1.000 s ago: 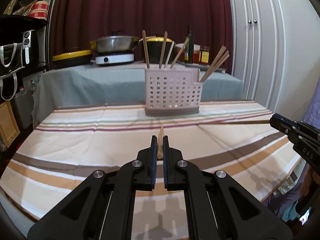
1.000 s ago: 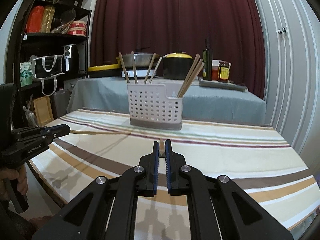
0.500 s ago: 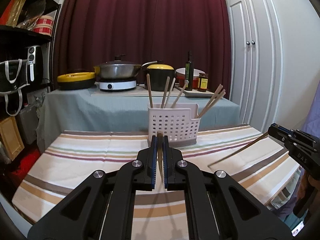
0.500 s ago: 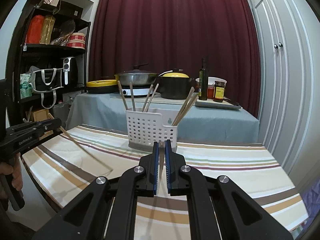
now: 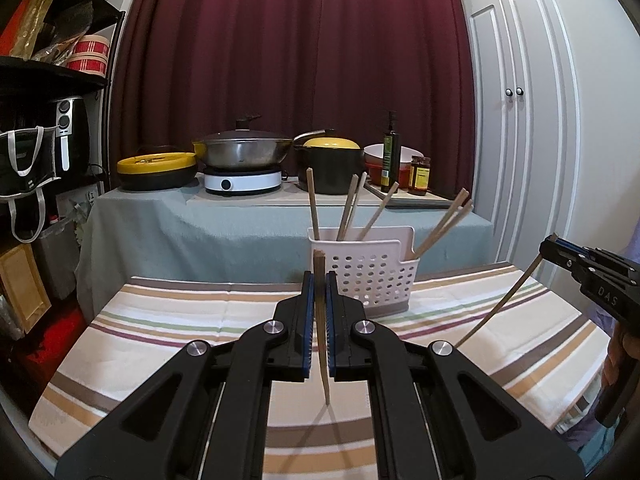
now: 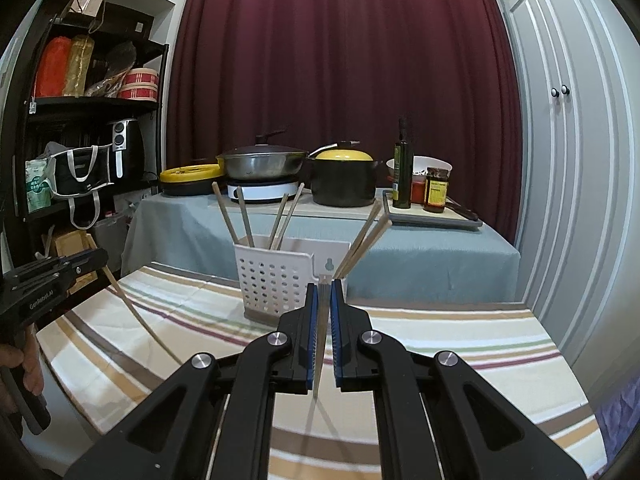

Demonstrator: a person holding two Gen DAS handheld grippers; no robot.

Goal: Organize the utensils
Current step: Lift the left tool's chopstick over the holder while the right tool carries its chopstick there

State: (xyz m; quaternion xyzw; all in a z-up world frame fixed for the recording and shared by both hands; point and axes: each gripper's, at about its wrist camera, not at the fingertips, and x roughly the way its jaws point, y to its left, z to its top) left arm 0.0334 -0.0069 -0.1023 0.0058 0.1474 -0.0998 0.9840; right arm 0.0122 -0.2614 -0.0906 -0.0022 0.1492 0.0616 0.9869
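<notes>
The surface, draped in a cream cloth with tan, brown, green and plum stripes, fills the lower half of both views; compared with a second ago it sits lower and farther off, since both grippers have risen well above it. Behind it stands a grey-covered counter carrying a steel wok on a white hob, a black pot with a yellow lid and a dark oil bottle.

On the striped cloth near its far edge stands the white perforated plastic utensil caddy, upright, with several wooden chopsticks leaning out of its two compartments. It has not shifted.

The left gripper is clamped on a single wooden chopstick. A second ago only the stick's short end showed between the pads; now it hangs almost vertical, its tip pointing down, clear of the cloth and casting a shadow there.

The right gripper is likewise closed on a second wooden chopstick, which hangs steeply with its point down above the cloth. Seen from the left wrist, this stick lay flat along the surface a second ago, slanted half a second ago, and now angles steeply downward from the pads. Both sticks are in the air in front of the caddy, well apart from each other.
</notes>
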